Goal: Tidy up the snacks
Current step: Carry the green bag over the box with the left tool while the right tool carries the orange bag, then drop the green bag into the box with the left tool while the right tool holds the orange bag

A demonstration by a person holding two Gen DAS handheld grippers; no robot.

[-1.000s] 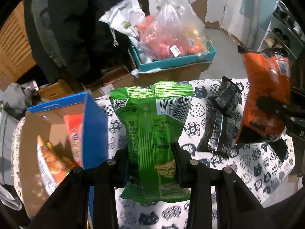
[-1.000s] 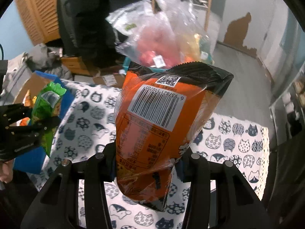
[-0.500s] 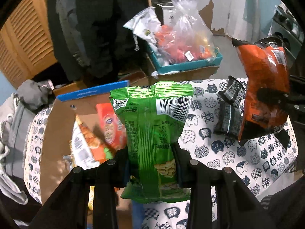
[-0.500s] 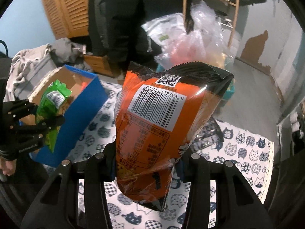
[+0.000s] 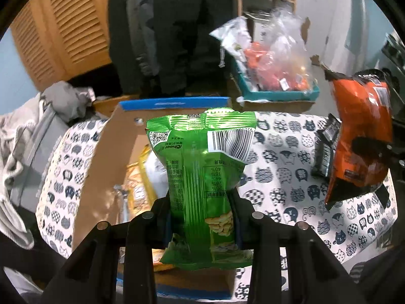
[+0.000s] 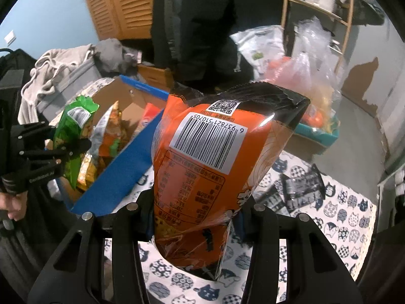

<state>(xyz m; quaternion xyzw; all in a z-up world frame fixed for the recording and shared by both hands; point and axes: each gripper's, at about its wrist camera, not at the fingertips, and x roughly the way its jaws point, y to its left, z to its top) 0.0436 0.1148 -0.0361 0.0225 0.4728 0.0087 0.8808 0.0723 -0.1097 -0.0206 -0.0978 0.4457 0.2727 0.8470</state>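
Note:
My left gripper [image 5: 202, 217] is shut on a green snack bag [image 5: 202, 167] and holds it upright over the open cardboard box with blue sides [image 5: 106, 157]. The box holds several snack packs [image 5: 138, 177]. My right gripper [image 6: 195, 215] is shut on an orange snack bag [image 6: 202, 167], held above the cat-print tablecloth to the right of the box [image 6: 119, 174]. The orange bag [image 5: 359, 136] also shows at the right of the left wrist view. The green bag [image 6: 73, 136] and left gripper [image 6: 63, 149] show at the left of the right wrist view.
Black snack packets [image 5: 326, 149] lie on the cat-print tablecloth [image 5: 286, 177] right of the box, also in the right wrist view [image 6: 301, 187]. Behind the table stand a teal box with plastic bags [image 5: 276, 81], a person in dark clothes [image 5: 172, 33] and grey clothing [image 5: 33, 131].
My left gripper has moved left with the green bag, from above the box's right wall to above its inside. My right gripper has moved toward the box with the orange bag.

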